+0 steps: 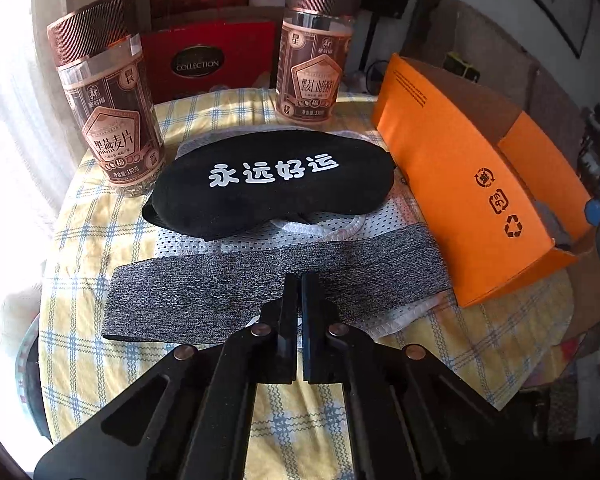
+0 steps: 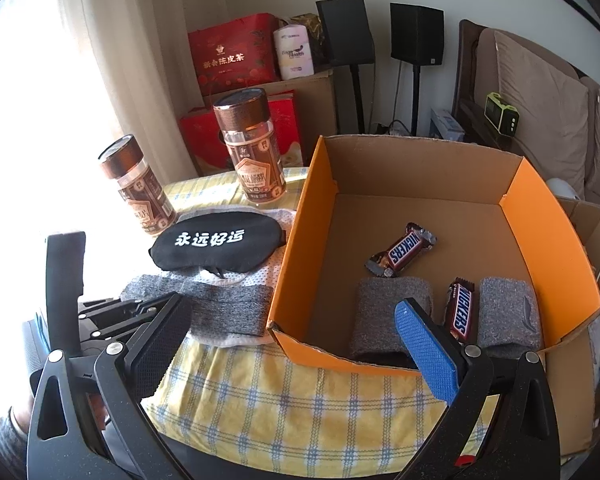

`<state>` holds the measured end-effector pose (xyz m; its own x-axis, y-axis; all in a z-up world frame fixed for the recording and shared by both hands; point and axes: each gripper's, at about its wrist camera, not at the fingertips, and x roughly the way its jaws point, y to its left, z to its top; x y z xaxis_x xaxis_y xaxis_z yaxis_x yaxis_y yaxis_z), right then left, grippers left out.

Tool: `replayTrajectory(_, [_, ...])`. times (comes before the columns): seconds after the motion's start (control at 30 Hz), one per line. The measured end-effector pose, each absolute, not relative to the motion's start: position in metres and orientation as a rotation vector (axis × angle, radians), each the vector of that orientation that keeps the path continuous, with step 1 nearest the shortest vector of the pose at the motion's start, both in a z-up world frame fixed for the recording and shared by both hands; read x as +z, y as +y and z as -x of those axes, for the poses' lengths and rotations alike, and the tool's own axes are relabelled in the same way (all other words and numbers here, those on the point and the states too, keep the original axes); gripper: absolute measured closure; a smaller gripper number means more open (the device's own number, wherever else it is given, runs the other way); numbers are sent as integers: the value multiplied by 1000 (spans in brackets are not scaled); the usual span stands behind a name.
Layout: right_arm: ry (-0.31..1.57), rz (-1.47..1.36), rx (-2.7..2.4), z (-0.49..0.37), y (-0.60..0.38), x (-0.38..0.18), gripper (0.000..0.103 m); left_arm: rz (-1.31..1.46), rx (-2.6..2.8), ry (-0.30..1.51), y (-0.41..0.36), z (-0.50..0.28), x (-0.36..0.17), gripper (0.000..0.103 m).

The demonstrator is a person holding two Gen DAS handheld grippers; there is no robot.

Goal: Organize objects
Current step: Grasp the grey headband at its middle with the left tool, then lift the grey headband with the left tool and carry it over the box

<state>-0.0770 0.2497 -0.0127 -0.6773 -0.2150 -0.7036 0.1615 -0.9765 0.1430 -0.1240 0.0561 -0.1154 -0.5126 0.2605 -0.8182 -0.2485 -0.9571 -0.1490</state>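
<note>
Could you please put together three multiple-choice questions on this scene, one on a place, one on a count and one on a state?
1. Where does the black eye mask lie?
A. inside the orange box
B. on the table, left of the orange box
C. on top of a jar

2. How many Snickers bars are in the orange box?
A. one
B. two
C. four

3. How do the jaws of the right gripper stand?
A. wide apart with nothing between them
C. out of view
B. shut on a jar

Answers:
1 B: the mask rests on white mesh cloth beside the box's outer wall.
2 B: one bar lies mid-floor, another bar between two grey rolls.
3 A: the black and blue pads stand far apart, gripping nothing.
</note>
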Motion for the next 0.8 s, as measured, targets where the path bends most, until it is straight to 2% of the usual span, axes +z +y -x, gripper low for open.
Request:
replayTrajectory(0.13, [-84,-1138,-2691,76,246,-12,2,1340,2477,-122,41,123,-106,102])
replayTrajectory(0.57, [-83,-1093,-2625,79,223,-1,5,1107,2568,-259,-16,103,-26,102])
replayTrajectory(0.63, [-75,-1086,-2617,80,219,3,8,1070,2583,-287,-26,101,-13,102])
replayTrajectory(0.77, [-74,-1079,-2585,87,210,11,21,1010,2609,-327,-45,92,8,102])
replayTrajectory(0.8, [-69,-1080,-2578,90,206,12,28,997,2613,-332,-49,90,12,102])
